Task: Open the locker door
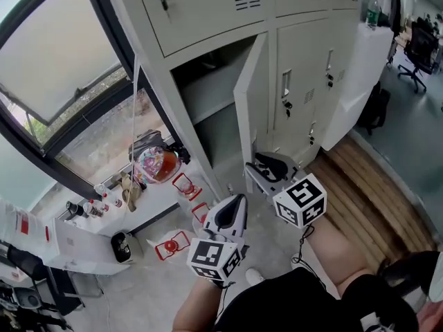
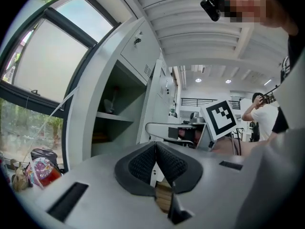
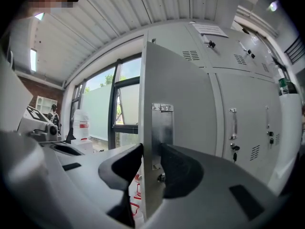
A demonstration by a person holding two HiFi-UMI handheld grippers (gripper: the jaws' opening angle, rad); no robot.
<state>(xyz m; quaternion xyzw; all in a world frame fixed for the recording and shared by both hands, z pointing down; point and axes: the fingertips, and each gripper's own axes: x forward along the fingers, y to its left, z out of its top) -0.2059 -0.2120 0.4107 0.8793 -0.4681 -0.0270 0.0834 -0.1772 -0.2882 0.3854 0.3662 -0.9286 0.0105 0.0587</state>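
Observation:
The grey locker door (image 1: 250, 109) stands partly open, swung out from its dark compartment (image 1: 214, 95), which has a shelf inside. My right gripper (image 1: 266, 168) is at the door's lower free edge. In the right gripper view the door (image 3: 176, 85) runs edge-on between the jaws, and the right gripper (image 3: 151, 151) is shut on it, one pad on each face beside the metal latch plate (image 3: 162, 128). My left gripper (image 1: 239, 199) hangs lower and nearer to me, apart from the door. In the left gripper view the left gripper (image 2: 156, 145) is shut with nothing in it.
More locker doors with handles and keys (image 1: 301, 81) stand right of the open one, and an upper row (image 1: 201, 5) above it. A window (image 1: 62, 54) is at the left. A colourful bag (image 1: 156, 164) and red wire stands (image 1: 183, 184) lie on the floor below it. Wooden flooring (image 1: 360, 178) runs right.

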